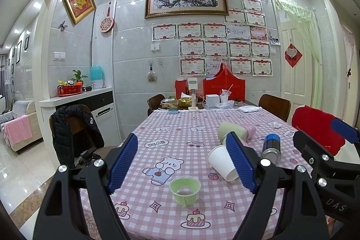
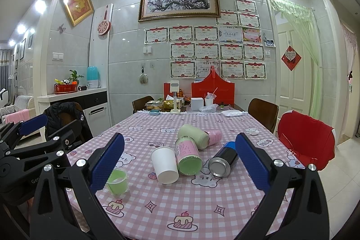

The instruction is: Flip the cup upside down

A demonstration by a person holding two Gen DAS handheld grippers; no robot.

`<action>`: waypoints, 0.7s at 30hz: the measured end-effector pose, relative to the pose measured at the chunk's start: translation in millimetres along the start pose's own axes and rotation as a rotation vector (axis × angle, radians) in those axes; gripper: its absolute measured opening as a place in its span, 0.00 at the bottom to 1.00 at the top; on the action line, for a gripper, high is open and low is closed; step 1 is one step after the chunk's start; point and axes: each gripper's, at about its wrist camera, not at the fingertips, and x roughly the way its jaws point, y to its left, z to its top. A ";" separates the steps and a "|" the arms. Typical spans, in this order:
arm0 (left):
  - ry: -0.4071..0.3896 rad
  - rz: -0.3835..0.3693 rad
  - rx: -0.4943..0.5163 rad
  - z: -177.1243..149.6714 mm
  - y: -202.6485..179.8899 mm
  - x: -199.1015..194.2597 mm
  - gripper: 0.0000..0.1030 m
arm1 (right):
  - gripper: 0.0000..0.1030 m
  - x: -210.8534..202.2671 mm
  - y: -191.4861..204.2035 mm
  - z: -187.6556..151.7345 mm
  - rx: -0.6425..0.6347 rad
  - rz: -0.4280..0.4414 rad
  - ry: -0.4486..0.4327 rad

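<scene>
A small green cup (image 1: 185,190) stands upright, mouth up, on the pink checked tablecloth (image 1: 175,134); it also shows in the right wrist view (image 2: 117,181). My left gripper (image 1: 182,163) is open and empty, hovering just above and behind the green cup. A white paper cup (image 1: 221,162) lies tilted on the cloth, partly behind my left gripper's right finger; in the right wrist view (image 2: 164,164) it rests mouth toward me. My right gripper (image 2: 178,165) is open and empty, raised above the table in front of the white cup.
A green-and-pink canister (image 2: 187,155), a pale green cup (image 2: 194,135), a pink cup (image 2: 213,136) and a blue metal can (image 2: 223,160) lie on their sides mid-table. Boxes and food containers (image 2: 180,100) crowd the far end. Chairs stand around, one with a black jacket (image 1: 74,129), one red (image 2: 306,138).
</scene>
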 end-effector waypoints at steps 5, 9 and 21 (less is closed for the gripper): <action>0.001 0.000 0.001 -0.1 -0.6 0.1 0.77 | 0.92 0.0 0.0 0.3 0.001 0.000 0.001; 0.004 0.001 0.001 -10.4 1.0 4.3 0.77 | 0.92 0.0 0.1 0.4 0.000 0.000 0.002; 0.025 0.001 0.008 -20.3 2.3 11.0 0.77 | 0.92 11.5 -1.8 -17.3 0.015 -0.002 0.022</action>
